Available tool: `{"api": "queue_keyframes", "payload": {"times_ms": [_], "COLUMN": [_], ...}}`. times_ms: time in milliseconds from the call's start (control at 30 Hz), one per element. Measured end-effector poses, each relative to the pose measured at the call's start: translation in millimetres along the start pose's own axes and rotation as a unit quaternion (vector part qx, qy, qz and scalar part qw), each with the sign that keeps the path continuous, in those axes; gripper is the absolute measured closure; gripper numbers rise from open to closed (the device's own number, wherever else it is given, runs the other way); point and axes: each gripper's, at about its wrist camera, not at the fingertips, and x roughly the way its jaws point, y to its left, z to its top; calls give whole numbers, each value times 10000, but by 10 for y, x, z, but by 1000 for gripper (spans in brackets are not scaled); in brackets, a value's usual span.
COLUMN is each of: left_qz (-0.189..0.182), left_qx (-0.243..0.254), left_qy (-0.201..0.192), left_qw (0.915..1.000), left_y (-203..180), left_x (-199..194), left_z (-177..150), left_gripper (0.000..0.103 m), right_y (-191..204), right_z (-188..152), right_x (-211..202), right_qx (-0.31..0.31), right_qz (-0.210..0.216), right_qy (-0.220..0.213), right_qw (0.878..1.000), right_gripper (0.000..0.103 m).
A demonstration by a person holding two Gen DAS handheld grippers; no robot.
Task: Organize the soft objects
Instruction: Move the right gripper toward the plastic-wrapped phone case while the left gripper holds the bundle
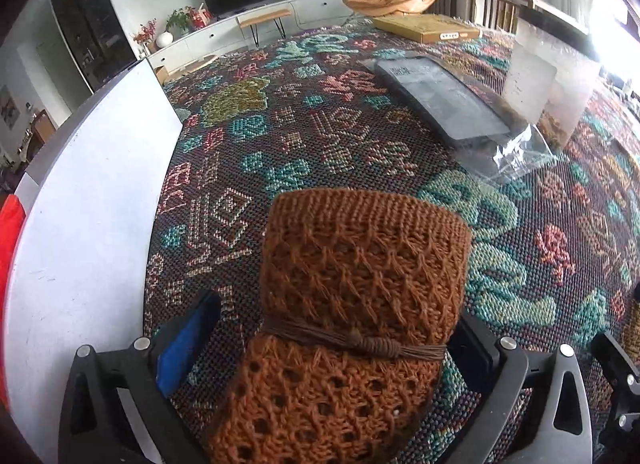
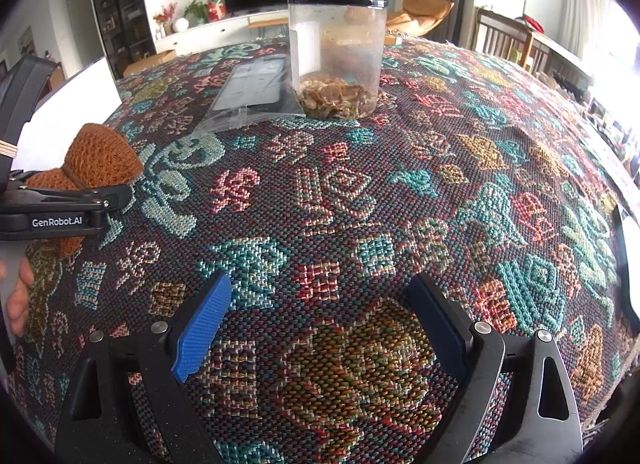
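Note:
A brown knitted pouch [image 1: 360, 284], tied round the middle with a brown cord, lies on the patterned tablecloth [image 1: 320, 124]. My left gripper [image 1: 332, 328] is open with its jaws on either side of the pouch at the cord; the blue left pad [image 1: 188, 344] stands apart from it, the right pad is hidden behind the knit. The pouch also shows at the far left of the right wrist view [image 2: 100, 160], inside the left gripper [image 2: 76, 204]. My right gripper [image 2: 320, 324] is open and empty above the tablecloth [image 2: 440, 184].
A clear jar with a black lid [image 2: 338, 52] holding dried bits stands at the back. A dark flat package in clear plastic [image 1: 444, 100] lies beside it. A white board [image 1: 80, 224] lies at the left. A flat cardboard box [image 1: 428, 28] sits at the far edge.

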Motion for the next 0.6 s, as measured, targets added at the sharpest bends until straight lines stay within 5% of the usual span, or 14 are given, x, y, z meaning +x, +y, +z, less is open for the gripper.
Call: {"api": "queue_keyframes", "payload": {"times_ms": [167,600], "left_qz": [-336,-305], "left_qx": [-583,-604], "left_qy": [-137,-185], "left_qw": [9976,9975], "left_y": [177,182], "left_x": [64,42], "left_z": [-26,-78], "left_gripper": [0,0], "right_y": [-3,25], "right_z": [-1,-12], "right_x": [-2,9], "right_qx": [0,4], "right_qz": [0,-32], "right_qy": [0,-16], "right_qw": [10000,10000], "right_gripper": [11,11]}}
